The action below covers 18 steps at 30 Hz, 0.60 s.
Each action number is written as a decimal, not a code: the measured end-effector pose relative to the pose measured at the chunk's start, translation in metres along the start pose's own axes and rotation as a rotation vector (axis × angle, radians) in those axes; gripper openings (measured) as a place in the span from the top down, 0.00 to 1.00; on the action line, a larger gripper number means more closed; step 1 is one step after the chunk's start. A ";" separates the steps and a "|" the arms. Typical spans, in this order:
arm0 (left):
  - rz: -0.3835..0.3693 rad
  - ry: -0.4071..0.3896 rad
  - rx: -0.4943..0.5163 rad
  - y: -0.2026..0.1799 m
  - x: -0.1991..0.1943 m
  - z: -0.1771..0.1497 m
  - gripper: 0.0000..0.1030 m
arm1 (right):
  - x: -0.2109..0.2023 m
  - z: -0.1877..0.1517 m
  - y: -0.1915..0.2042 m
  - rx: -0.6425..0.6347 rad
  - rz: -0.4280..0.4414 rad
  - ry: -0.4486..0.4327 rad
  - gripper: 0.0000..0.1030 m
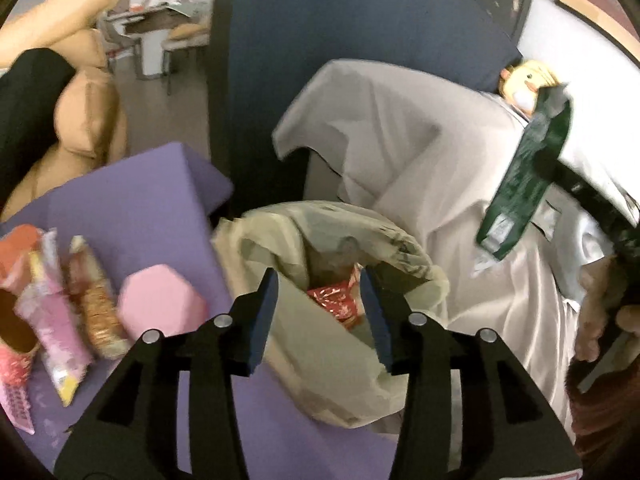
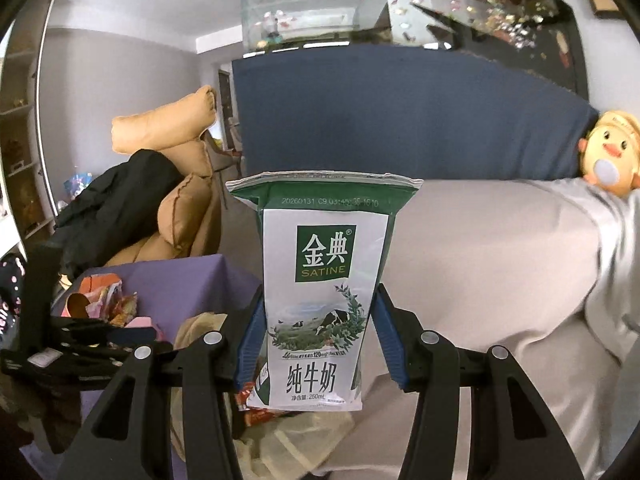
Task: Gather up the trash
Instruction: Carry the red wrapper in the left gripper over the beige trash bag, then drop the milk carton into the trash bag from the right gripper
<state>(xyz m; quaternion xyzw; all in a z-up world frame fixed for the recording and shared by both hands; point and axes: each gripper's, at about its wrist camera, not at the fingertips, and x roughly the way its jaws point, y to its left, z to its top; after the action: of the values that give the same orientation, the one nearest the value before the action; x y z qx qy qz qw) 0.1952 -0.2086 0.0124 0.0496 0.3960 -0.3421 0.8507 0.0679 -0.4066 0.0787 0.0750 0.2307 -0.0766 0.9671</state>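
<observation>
From the left wrist, the left gripper hovered with fingers spread over an open beige bag on a purple table; wrappers lay nearby.

From the right wrist, the right gripper pinched an upright milk carton above the bag.

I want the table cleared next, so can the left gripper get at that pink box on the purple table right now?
Probably yes: the left gripper is open and empty, and the pink box lies uncovered just to its left.

Left gripper fingers apart over open trash bag; milk carton aloft right.
</observation>
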 end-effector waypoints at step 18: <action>0.154 -0.111 -0.206 0.099 -0.090 -0.072 0.54 | 0.051 -0.049 0.064 -0.080 0.080 0.078 0.33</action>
<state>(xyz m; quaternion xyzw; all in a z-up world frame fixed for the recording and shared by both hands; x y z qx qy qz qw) 0.1700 -0.0592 0.0088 -0.0271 0.3763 -0.2355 0.8957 0.1036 -0.3413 0.0188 0.0484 0.2680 -0.0256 0.9619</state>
